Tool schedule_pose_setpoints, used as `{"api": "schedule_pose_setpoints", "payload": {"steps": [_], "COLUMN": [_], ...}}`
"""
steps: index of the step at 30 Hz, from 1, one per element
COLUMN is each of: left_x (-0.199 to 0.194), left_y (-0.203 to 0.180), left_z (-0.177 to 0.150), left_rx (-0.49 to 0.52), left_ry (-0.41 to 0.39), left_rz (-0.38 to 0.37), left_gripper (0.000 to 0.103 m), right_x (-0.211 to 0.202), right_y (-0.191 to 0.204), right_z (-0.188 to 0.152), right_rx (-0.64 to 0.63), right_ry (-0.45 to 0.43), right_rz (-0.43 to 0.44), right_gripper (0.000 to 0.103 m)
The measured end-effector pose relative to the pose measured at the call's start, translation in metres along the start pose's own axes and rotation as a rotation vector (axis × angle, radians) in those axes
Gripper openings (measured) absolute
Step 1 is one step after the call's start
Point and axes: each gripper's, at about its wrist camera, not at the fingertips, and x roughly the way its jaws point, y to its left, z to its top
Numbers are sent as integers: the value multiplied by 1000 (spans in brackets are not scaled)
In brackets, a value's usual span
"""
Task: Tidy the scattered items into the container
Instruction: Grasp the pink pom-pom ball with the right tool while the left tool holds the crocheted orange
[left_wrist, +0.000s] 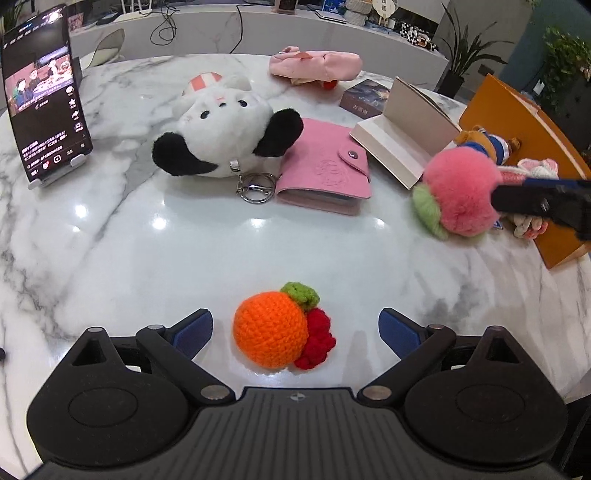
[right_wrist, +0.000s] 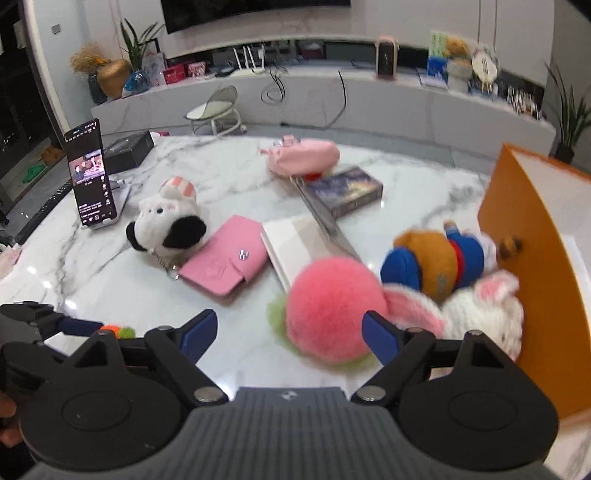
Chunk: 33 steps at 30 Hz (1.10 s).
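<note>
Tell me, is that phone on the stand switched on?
On. The phone stands upright in its stand, and its screen glows with a video picture and rows of text.

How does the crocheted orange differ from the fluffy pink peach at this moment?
The crocheted orange is tight-stitched yarn with a green leaf and red berries attached; the fluffy pink peach is long-haired fur with a green fringe below. The orange lies alone near the table's front edge, between the open left gripper; the peach sits beside the orange container, against the plush toys, between the open right gripper. Both are round, ungrasped, and outside the container.
</note>
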Motion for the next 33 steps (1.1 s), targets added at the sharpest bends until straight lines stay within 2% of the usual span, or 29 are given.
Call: {"api": "schedule_pose_setpoints", "payload": {"steps": [4, 6, 14, 18, 20, 23, 25, 28, 33], "left_x": [3, 4, 5, 8, 8, 9, 9, 8, 9], "left_y": [1, 2, 6, 2, 0, -1, -2, 0, -1], "left_z": [1, 1, 2, 2, 2, 2, 1, 0, 0], "left_rx": [-3, -2, -15, 16, 26, 31, 33, 18, 22], "left_ry": [6, 1, -15, -22, -23, -26, -30, -50, -50], "left_rz": [-2, -2, -6, 21, 31, 42, 51, 59, 67], "left_gripper": [103, 103, 103, 103, 103, 103, 103, 103, 103], "right_x": [16, 28, 64, 75, 82, 84, 84, 82, 86], "right_y": [2, -1, -10, -7, -8, -11, -13, -13, -6], "right_z": [5, 6, -2, -10, -15, -17, -16, -14, -11], "right_rx": [-27, -19, -62, -110, -107, -90, -65, -38, -48], "right_ry": [-11, 5, 52, 64, 97, 80, 72, 39, 3], "right_rz": [-40, -45, -90, -69, -59, -46, -47, -29, -51], "right_gripper": [85, 82, 79, 78, 72, 70, 73, 84, 84]}}
